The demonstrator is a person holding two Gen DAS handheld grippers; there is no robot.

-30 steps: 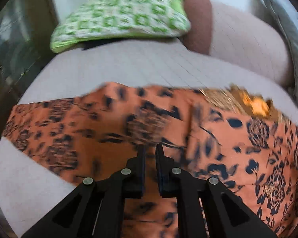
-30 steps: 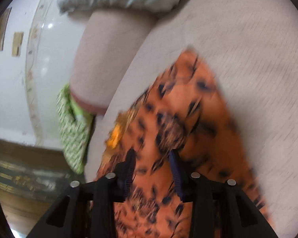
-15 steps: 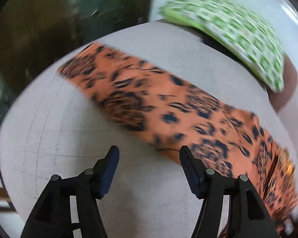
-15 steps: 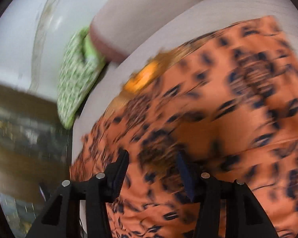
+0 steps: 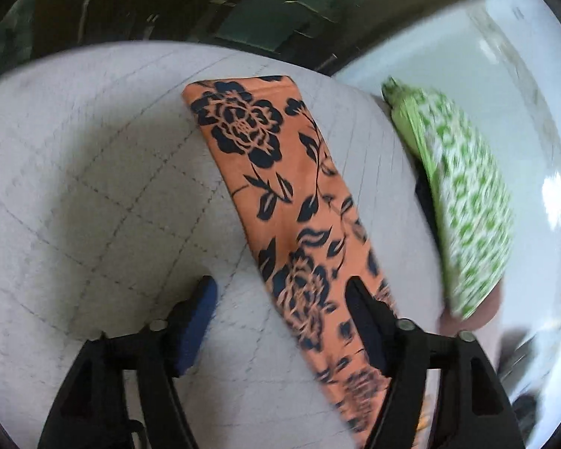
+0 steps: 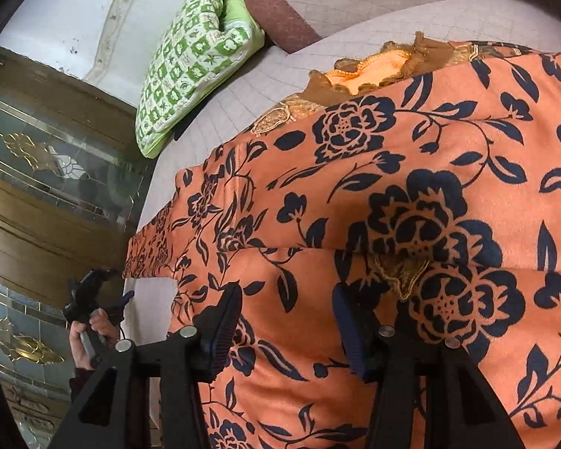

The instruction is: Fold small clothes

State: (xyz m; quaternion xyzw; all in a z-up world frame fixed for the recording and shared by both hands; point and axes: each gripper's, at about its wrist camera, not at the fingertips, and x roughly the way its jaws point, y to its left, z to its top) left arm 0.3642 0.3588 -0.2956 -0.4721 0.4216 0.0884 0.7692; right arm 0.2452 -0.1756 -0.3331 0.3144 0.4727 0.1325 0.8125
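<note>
The orange, black-flowered fabric garment (image 5: 280, 202) is laid on the grey sofa cushion (image 5: 93, 187), mid-fold. The left tool (image 5: 280, 321) is opening, empty; the right tool (image 6: 286, 321) is half-open, gripping nothing. The sleeve at upper centre should be grasped next.

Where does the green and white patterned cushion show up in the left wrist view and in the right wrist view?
Left wrist view: green and white cushion at the right edge, right of the orange floral garment.
Right wrist view: cushion at upper left, above and left of the garment.
Shared landmark: the garment on the pale sofa seat.
</note>
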